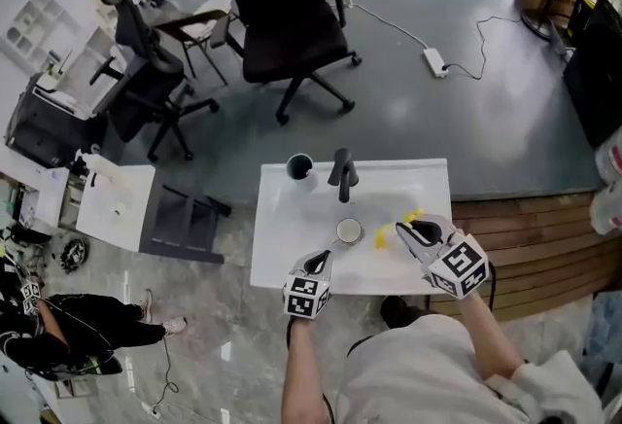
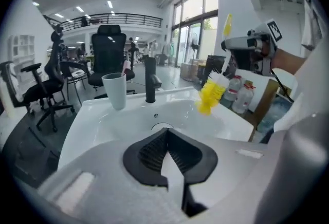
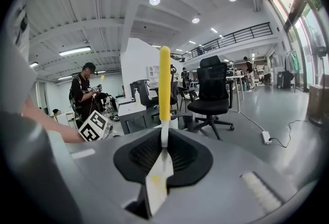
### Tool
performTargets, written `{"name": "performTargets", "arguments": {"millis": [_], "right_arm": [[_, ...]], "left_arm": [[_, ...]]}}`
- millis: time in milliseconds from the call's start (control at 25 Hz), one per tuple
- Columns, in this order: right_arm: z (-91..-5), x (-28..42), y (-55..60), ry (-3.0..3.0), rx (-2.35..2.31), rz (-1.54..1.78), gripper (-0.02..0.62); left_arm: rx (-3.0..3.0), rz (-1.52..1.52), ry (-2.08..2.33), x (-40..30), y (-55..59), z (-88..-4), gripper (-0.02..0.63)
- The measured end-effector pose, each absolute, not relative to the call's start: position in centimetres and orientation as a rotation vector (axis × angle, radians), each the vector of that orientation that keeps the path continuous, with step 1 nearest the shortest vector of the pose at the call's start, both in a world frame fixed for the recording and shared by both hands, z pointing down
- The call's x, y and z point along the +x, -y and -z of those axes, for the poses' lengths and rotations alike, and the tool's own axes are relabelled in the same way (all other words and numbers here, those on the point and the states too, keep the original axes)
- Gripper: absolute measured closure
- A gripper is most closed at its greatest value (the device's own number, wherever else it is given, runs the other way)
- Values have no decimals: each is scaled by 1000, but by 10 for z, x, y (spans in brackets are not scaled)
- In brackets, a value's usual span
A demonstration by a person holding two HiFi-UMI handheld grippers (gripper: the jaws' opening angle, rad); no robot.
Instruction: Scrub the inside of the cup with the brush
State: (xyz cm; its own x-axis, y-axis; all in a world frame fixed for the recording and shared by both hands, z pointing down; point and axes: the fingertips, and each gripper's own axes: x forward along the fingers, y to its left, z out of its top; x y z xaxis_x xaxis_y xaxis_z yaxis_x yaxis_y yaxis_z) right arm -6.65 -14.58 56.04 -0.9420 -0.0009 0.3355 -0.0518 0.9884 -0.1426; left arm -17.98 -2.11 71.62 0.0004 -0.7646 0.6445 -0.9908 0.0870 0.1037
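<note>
head view looks steeply down on the sink (image 1: 282, 218); left gripper view, low at its 6 o'clock rim, faces the shared faucet (image 2: 149, 80) at 12; right gripper view looks across the room.

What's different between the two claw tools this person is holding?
The right gripper is shut on the yellow brush, while the left gripper is shut on nothing. In the head view, the right gripper is over the right side of the sink, and the left gripper is nearer its front edge. Both have black jaws, closed together.
</note>
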Motion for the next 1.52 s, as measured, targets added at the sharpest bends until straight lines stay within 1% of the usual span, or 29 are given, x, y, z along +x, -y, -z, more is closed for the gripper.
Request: {"name": "performTargets", "arguments": {"millis": [200,320,440,480,720,840,880,1000,1080,1160,1360,1520], "right_arm": [[-566,-91,159,2779,23,-223,561],[-562,-102,164,2769,26,-207,561],[-562,-106,166,2761,53,-199,561],[-562,-106,167,2762,70,-201,561],[-567,-101,170,2749,202,-202,561],[-572,-98,163,2723,231,-182,561],[-572,-97,161,2714,233,-171,561],[-571,-96,154,2691,242,-121,561],[-568,-94,153,2683,261,-93,561],[-566,-91,153,2680,286,-84,561],[-570,-86,152,2670,331,-103,561],[-576,-86,152,2653,347,-102,561]], "left_arm": [[1832,-786,1627,-189,45,-745,600],[1892,-927,1444,-188,50,-772,533],[1892,-1042,1333,-195,47,-794,524],[1887,-1063,1309,-198,47,-801,505],[1923,-1150,1136,-203,52,-846,471],[1914,-1124,1109,-208,54,-859,483],[1916,-1125,1116,-212,56,-860,506],[1948,-1160,1107,-220,68,-860,503],[1981,-1157,1068,-217,73,-857,468],[2015,-1173,1026,-215,73,-853,468],[2072,-1302,892,-217,73,-864,422],[2075,-1332,747,-209,80,-887,423]]}}
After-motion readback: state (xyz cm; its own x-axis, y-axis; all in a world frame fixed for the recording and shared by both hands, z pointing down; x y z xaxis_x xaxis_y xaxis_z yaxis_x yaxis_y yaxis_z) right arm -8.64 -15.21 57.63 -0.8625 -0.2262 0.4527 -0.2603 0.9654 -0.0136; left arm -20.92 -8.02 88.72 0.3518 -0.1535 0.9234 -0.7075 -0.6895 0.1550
